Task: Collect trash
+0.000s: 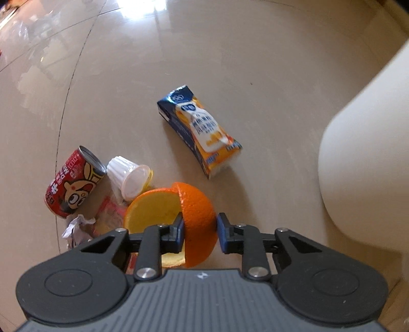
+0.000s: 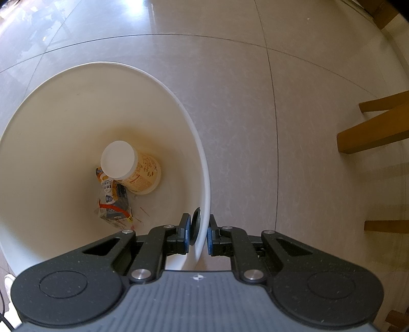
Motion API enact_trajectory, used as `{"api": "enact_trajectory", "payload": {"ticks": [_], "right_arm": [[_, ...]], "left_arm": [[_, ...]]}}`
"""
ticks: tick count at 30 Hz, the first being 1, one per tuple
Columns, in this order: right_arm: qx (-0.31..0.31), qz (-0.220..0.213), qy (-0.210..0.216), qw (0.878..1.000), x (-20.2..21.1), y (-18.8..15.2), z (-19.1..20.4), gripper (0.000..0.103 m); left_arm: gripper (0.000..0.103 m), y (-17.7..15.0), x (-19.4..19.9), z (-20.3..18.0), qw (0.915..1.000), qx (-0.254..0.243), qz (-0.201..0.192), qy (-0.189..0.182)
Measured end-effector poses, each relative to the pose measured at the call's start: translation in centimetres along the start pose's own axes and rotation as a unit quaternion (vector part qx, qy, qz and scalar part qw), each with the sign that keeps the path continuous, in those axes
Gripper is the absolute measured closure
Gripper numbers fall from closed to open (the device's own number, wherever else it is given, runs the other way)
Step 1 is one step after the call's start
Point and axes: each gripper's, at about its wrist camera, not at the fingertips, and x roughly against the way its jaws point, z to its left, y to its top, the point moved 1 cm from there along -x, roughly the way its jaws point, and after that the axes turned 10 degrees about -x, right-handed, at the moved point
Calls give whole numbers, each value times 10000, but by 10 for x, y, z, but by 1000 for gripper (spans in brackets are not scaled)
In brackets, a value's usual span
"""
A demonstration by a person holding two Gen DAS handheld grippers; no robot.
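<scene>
The floor (image 2: 255, 107) is glossy pale beige tile, cut by thin dark grout lines that bow with the lens. A bright patch of daylight glares off it at the far end, and around that glare lie smeared reflections of what may be furniture, too blurred to name. Off to the right stand wooden furniture legs (image 2: 373, 132), honey-coloured and square in section, one slanting across another; they could belong to a chair or a table. A further wooden piece (image 2: 381, 12) sits in the far right corner, mostly cut off.
</scene>
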Motion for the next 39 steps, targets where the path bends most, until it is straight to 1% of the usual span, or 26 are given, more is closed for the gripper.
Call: {"api": "enact_trajectory", "payload": {"ticks": [3, 7, 9, 12, 13, 15, 16, 17, 19, 22, 24, 27, 28, 30, 32, 35, 39], "right_arm": [[6, 3, 15, 10000, -1, 0, -1, 88], [9, -3, 18, 10000, 0, 0, -1, 88], [1, -5, 19, 10000, 0, 0, -2, 88], [-39, -6, 15, 10000, 0, 0, -2, 88], [-45, -10, 14, 10000, 0, 0, -2, 88], [-58, -14, 16, 10000, 0, -1, -2, 88], [-57, -17, 19, 10000, 0, 0, -2, 88], [-65, -20, 26, 10000, 0, 0, -2, 88], [-49, -36, 28, 10000, 1, -1, -3, 88], [-44, -47, 28, 10000, 1, -2, -3, 88], [-22, -44, 21, 10000, 1, -2, -2, 88], [-28, -20, 38, 10000, 1, -2, -2, 88], [-6, -24, 37, 10000, 1, -2, -2, 88], [24, -40, 28, 10000, 1, -1, -2, 88], [31, -50, 19, 10000, 1, -2, -1, 88], [11, -55, 11, 10000, 1, -3, -1, 88], [38, -66, 11, 10000, 1, -4, 0, 88]], "left_arm": [[79, -2, 10, -5, 9999, -124, -37, -6], [79, -3, 25, -21, 9988, -466, -129, 5], [80, -3, 31, -25, 9979, -604, -171, -137], [81, -6, 42, -44, 9924, -1187, -293, -145], [82, -7, 42, -48, 9904, -1324, -297, -266], [81, -9, 39, -55, 9858, -1485, -248, -739], [81, -11, 38, -58, 9845, -1541, -240, -803], [79, -12, 36, -61, 9838, -1595, -235, -788], [79, -13, 33, -64, 9845, -1606, -260, -659], [77, -14, 27, -61, 9879, -1395, -207, -640], [65, -15, 24, -58, 9884, -1396, -204, -568], [56, -15, 22, -56, 9877, -1483, -290, -394], [54, -13, 22, -55, 9879, -1464, -315, -400], [46, -9, 20, -56, 9879, -1428, -412, -440], [45, -5, 14, -56, 9883, -1423, -431, -354], [47, 0, 4, -54, 9902, -1329, -393, -147], [46, 1, 11, -39, 9920, -1089, -625, -127]]}}
